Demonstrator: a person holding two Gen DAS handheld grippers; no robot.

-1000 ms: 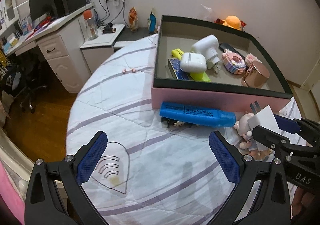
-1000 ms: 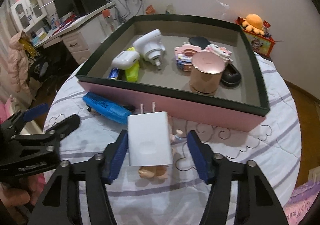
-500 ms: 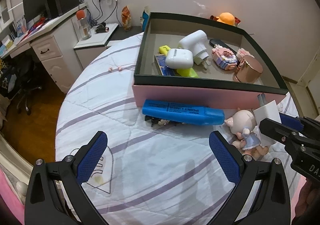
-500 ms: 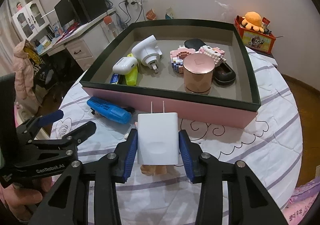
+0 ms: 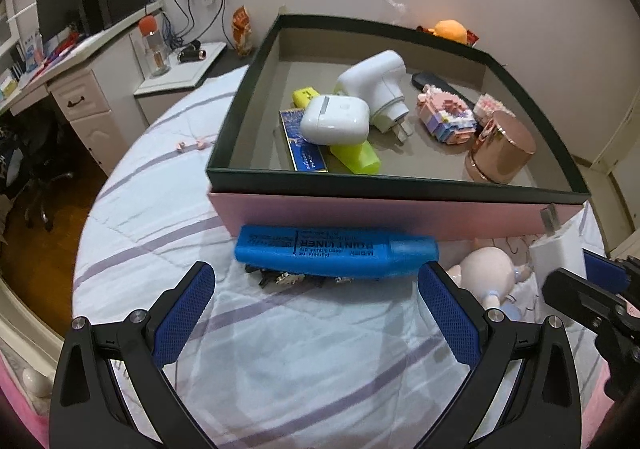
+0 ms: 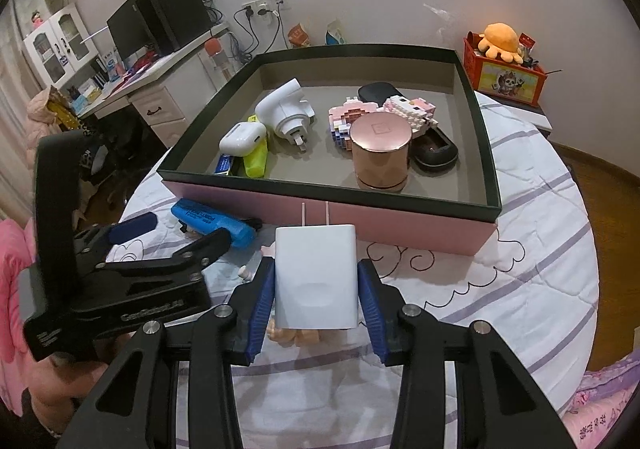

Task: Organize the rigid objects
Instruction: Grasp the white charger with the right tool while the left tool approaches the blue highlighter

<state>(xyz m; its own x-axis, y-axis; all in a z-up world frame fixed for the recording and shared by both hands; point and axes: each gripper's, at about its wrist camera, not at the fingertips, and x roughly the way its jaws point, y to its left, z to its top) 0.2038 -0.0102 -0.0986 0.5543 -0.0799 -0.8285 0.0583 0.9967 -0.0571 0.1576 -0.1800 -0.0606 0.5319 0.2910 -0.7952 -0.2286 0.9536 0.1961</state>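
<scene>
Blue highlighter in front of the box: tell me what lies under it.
A dark, black object with small metallic bits pokes out from beneath the blue highlighter on the bedspread. Most of it is covered by the highlighter, so what it is cannot be told.

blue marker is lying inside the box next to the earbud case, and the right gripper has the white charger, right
Not quite. The blue marker lies outside the box, on the bedcover against its pink front wall, as the left wrist view shows. The right gripper does have the white charger, pads pressed on its sides.
</scene>
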